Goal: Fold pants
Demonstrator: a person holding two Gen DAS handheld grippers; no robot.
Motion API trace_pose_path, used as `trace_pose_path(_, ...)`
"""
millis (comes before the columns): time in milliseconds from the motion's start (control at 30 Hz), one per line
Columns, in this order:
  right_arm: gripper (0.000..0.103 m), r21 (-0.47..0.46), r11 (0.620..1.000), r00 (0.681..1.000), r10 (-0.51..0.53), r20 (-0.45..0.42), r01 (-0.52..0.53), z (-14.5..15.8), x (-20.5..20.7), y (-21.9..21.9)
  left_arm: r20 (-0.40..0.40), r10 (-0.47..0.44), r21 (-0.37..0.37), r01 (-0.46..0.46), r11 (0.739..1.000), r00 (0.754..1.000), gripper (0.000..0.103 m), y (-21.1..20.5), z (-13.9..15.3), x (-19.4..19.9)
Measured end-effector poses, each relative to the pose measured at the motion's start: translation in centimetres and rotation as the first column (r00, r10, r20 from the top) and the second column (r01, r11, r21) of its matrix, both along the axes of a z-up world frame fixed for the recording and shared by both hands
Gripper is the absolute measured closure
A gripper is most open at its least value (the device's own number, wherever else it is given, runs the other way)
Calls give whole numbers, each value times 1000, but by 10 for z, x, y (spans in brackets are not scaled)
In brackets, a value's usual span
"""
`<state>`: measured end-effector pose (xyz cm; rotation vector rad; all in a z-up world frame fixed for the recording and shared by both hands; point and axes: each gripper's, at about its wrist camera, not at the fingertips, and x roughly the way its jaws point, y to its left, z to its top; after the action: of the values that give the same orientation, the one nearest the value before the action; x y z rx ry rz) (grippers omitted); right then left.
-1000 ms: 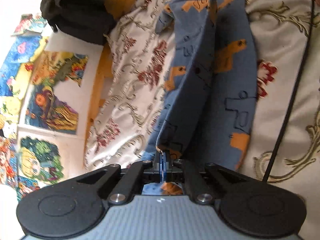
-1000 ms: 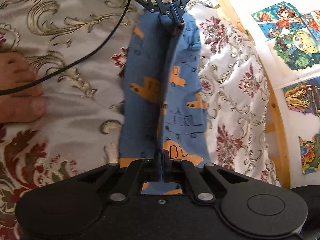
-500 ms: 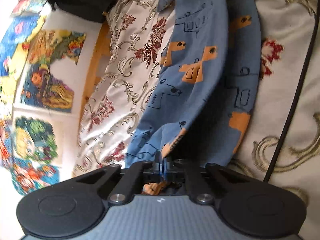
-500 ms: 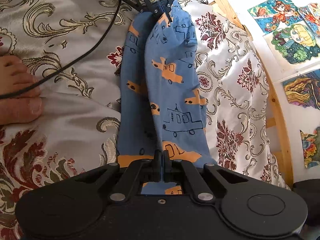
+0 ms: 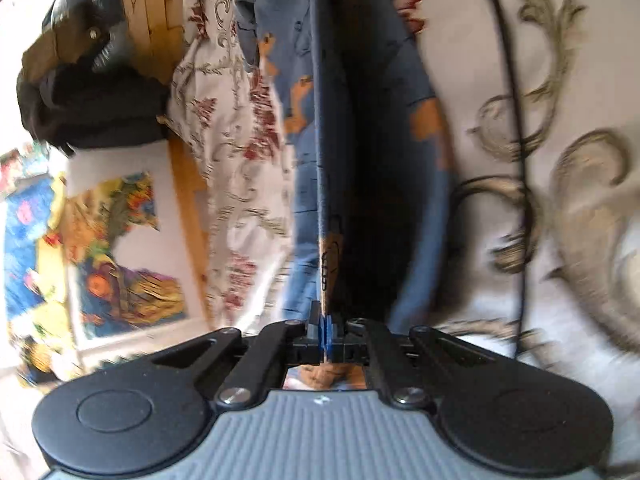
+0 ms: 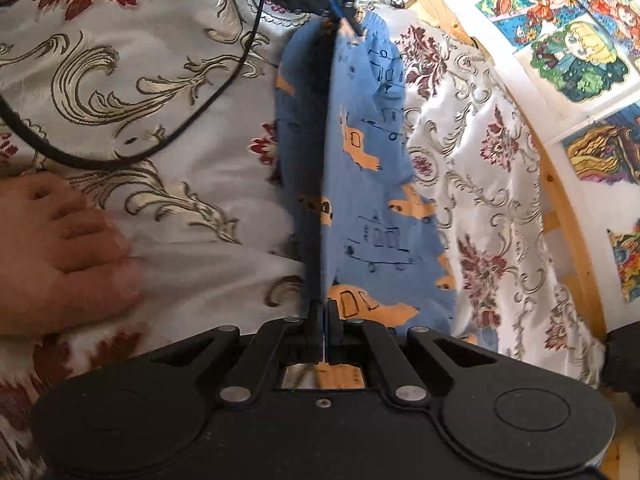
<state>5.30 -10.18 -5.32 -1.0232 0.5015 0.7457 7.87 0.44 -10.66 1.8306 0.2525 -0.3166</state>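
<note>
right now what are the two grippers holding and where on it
Both are shut on the blue pants: right gripper and left gripper pinch opposite ends of one taut edge.

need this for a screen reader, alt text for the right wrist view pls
The right gripper, shut, pinches one end of blue pants printed with orange vehicles; the left gripper grips the far end, stretching them above a floral bedspread. A bare foot rests at left.
</note>
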Motion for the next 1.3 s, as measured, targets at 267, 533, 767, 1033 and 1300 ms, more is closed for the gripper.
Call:
trace_pose_path(267,103,-11,999,999,-51,20,51,-8,0,5,-42,17,-56,-19,998,999,102,1,5,-6)
trace_pose_path(533,103,-98,994,989,-42,144,56,-16,9,2,-63,39,-56,-42,998,997,102,-2,2,-7)
trace_pose_path(767,103,-140,990,988,-14,156,36,-35,5,4,-135,57,-61,-66,996,989,102,-5,-1,-8)
trace_pose_path(1033,40,56,983,982,-179,54,176,8,5,-27,-273,212,-257,-283,924,939,57,-12,34,-1)
trace_pose_path(1300,3,292,786,833,-547,-81,544,44,22,-114,-431,346,-607,-551,572,833,21,-54,91,5)
